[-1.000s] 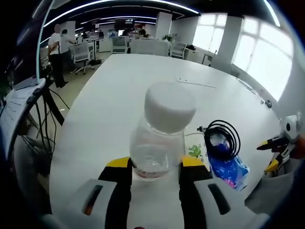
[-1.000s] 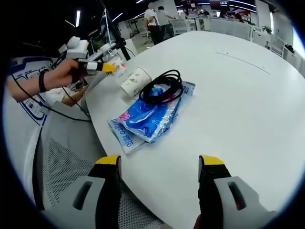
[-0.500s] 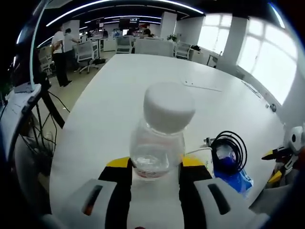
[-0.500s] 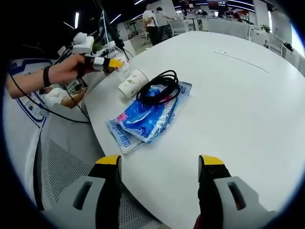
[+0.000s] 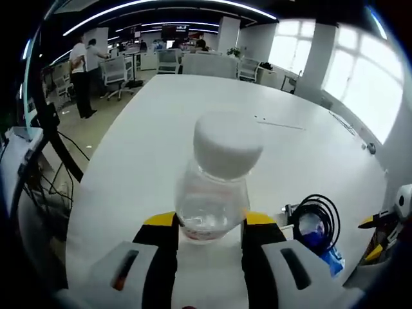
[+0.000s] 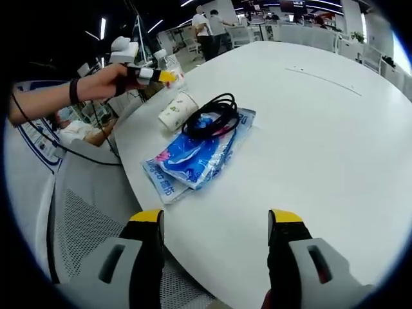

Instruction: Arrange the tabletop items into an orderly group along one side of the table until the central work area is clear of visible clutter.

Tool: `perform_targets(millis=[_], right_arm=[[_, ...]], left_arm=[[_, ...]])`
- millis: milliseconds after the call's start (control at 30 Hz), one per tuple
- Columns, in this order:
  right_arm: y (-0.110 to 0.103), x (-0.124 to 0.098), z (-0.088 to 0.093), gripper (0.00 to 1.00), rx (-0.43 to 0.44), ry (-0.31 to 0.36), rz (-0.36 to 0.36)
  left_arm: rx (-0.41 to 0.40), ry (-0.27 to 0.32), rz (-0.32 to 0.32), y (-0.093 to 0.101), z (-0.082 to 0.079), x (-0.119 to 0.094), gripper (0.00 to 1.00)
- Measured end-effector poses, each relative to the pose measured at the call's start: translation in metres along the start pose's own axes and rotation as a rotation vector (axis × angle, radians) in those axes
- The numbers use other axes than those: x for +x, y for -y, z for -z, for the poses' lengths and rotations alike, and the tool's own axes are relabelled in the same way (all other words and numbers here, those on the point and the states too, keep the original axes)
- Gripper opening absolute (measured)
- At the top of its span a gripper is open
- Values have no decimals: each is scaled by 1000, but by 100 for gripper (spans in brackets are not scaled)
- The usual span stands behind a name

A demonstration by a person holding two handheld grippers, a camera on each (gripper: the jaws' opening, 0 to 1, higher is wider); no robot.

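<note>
Left claw [image 5: 209,222] clamped on bottle [image 5: 215,180], carried above desk [image 5: 148,141]; set it beside cup [image 6: 177,111] and cable [image 6: 209,116], off its right. Right claw [image 6: 215,222] open, idle.

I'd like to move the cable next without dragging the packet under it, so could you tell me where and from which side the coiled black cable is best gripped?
Probably the coil's near arc, with the open right gripper coming down from above, one jaw inside the loop. The coiled black cable lies flat on the blue packet, so a sideways approach would likely push both. The paper cup crowds its far-left edge.
</note>
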State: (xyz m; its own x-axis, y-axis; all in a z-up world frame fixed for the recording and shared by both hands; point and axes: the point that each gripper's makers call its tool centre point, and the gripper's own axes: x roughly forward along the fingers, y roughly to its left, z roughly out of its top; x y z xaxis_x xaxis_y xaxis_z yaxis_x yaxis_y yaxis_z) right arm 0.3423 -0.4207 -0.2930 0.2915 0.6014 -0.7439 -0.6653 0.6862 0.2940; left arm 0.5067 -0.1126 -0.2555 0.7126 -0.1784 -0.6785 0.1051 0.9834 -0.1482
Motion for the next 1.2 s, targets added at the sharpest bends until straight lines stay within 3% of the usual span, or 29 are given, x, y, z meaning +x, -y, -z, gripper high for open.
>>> perform_targets(millis=[433,1200], right_arm=[[2,-6,14,65,16,-11,-5],[7,-9,7,65,32,1,1]], left_arm=[[-5,20,-3,0,-16,20,37],[-47,32,-7,-2,-26,32,38]])
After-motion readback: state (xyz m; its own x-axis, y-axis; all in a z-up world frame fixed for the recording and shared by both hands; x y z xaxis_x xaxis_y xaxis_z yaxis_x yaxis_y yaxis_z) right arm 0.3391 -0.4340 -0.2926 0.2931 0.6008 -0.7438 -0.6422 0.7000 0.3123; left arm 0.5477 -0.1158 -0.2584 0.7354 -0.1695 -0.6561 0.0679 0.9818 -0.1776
